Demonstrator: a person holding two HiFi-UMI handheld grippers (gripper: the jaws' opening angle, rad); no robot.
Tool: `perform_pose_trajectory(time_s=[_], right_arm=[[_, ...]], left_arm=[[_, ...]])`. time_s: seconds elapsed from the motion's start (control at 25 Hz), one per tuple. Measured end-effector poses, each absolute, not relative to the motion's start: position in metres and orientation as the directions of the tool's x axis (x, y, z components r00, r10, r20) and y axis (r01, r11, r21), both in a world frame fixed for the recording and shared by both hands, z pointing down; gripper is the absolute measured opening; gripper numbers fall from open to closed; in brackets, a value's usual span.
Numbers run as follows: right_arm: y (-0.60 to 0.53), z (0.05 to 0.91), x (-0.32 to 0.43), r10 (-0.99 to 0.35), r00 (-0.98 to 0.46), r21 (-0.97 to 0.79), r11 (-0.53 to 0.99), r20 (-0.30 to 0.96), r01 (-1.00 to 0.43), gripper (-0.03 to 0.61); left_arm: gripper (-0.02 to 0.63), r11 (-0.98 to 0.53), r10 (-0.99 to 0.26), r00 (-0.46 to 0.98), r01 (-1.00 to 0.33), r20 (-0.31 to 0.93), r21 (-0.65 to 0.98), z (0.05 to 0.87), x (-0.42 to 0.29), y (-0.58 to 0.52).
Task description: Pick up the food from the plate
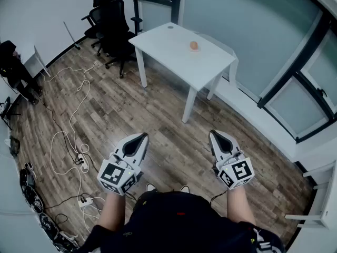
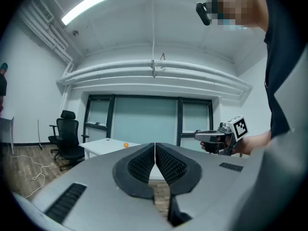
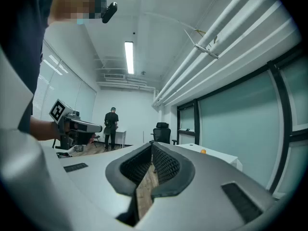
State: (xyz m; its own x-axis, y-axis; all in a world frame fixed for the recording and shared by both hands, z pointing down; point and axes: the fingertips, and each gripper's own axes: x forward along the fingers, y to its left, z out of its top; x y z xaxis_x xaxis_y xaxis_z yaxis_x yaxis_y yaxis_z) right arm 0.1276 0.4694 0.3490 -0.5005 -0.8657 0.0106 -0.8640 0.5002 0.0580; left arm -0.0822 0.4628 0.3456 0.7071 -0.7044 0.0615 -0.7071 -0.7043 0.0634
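Note:
A small orange piece of food (image 1: 194, 45) lies on the white table (image 1: 174, 51) far ahead across the room; the plate under it is too faint to make out. It shows as an orange dot (image 2: 125, 145) in the left gripper view and again as a dot (image 3: 203, 151) in the right gripper view. My left gripper (image 1: 142, 137) and right gripper (image 1: 215, 135) are held level side by side over the wooden floor, well short of the table. Both are shut with nothing between the pads (image 2: 144, 163) (image 3: 163, 163).
Black office chairs (image 1: 110, 15) stand left of the table. Cables and power strips (image 1: 79, 157) trail over the floor on the left. A glass wall (image 1: 263, 30) runs behind the table. A person (image 3: 111, 126) stands at a desk in the far corner.

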Motion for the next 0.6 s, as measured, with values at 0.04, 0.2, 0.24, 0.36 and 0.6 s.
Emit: perform_pose_trajectory(time_s=[0.04, 0.2, 0.24, 0.36, 0.6], right_arm=[[0.469, 0.349, 0.127, -0.868, -0.497, 0.055, 0.497, 0.01, -0.866, 0.028], [0.468, 0.352, 0.126, -0.872, -0.489, 0.049, 0.489, 0.013, -0.871, 0.028], [0.468, 0.353, 0.125, -0.872, -0.489, 0.048, 0.489, 0.015, -0.871, 0.028], [0.466, 0.356, 0.12, -0.87, -0.493, 0.045, 0.493, 0.023, -0.869, 0.028], [0.46, 0.366, 0.107, -0.88, -0.474, 0.009, 0.474, 0.022, -0.88, 0.028]], left_arm=[[0.023, -0.704, -0.705, 0.707, -0.707, 0.062, 0.064, 0.346, -0.083, 0.463], [0.023, -0.703, -0.706, 0.706, -0.709, 0.065, 0.065, 0.347, -0.087, 0.462], [0.023, -0.702, -0.706, 0.705, -0.709, 0.067, 0.066, 0.347, -0.087, 0.462], [0.023, -0.704, -0.703, 0.708, -0.706, 0.066, 0.072, 0.349, -0.09, 0.461], [0.023, -0.711, -0.696, 0.714, -0.7, 0.075, 0.071, 0.356, -0.105, 0.463]])
